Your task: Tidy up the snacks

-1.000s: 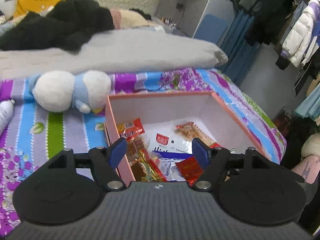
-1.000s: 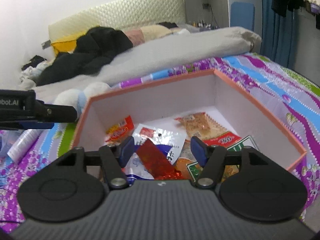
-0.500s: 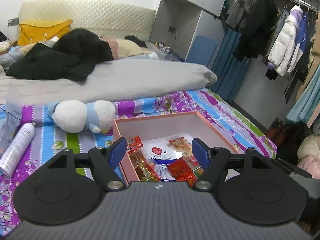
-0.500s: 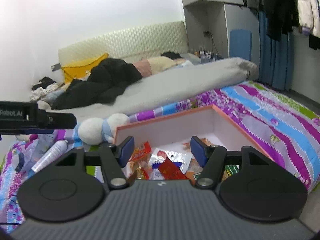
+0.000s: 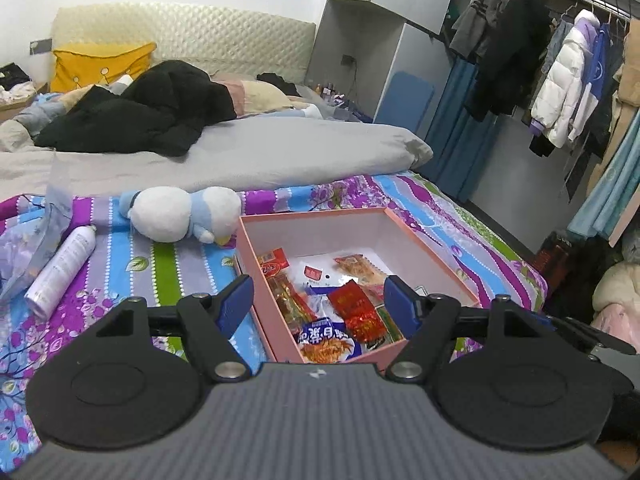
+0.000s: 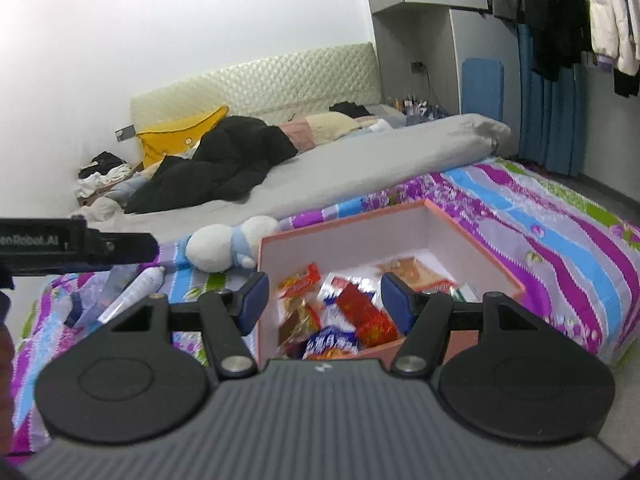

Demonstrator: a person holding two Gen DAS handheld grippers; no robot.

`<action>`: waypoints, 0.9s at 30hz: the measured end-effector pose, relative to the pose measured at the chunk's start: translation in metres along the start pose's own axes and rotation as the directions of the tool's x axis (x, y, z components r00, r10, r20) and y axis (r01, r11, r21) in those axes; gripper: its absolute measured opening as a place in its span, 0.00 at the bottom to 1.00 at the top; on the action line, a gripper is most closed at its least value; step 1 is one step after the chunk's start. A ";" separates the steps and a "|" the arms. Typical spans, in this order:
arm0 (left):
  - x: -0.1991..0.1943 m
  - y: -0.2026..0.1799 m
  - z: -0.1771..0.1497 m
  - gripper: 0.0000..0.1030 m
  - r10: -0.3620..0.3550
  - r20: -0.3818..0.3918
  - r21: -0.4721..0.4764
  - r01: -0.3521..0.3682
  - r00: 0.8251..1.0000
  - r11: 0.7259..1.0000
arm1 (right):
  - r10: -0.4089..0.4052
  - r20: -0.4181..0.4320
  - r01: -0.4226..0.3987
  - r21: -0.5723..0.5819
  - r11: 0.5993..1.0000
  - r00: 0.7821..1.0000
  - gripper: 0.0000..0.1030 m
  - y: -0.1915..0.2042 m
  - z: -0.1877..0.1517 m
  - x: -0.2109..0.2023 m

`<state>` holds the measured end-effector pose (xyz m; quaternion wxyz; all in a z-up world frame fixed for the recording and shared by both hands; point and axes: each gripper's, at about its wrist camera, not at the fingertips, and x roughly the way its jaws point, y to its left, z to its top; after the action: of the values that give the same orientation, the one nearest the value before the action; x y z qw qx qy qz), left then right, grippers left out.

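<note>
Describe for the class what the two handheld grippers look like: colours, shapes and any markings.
Both the left gripper and the right gripper have a ribbed dark-grey body, two round black discs, black angular linkages with silver pivot bolts, and blue-padded jaws. The right view shows white lettering on the left gripper's black side.

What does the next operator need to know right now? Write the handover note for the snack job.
Left gripper: open, empty, raised above the near end of the box.
Right gripper: open, empty, also above the box.
Pink cardboard box: open on the striped floral bedspread, beside a white and blue plush toy.
Snack packets: piled loosely inside the box, a red foil packet on top.
Done: every snack in view is in the box.
Left: no lid in view; a white spray can lies left of the box, not a snack.
</note>
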<state>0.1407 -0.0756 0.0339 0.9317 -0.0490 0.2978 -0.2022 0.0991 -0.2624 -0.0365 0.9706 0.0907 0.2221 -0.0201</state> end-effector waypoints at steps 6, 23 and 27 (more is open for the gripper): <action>-0.037 -0.020 -0.016 0.74 0.033 0.014 0.022 -0.033 0.999 0.999 | -0.006 0.020 0.006 -0.001 1.000 1.000 0.63 0.001 -0.011 -0.026; -0.080 -0.025 -0.049 0.74 0.065 0.014 -0.005 -0.065 0.998 0.998 | -0.003 -0.038 0.003 0.000 1.000 0.999 0.63 -0.003 -0.022 -0.062; -0.082 -0.028 -0.043 0.74 0.061 0.003 -0.006 -0.061 0.998 0.998 | 0.006 -0.035 -0.006 0.001 1.000 0.999 0.63 -0.002 -0.021 -0.065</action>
<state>0.0451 -0.0666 0.0483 0.9378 -0.0428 0.2981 -0.1730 0.0320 -0.2603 -0.0270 0.9666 0.0919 0.2388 -0.0156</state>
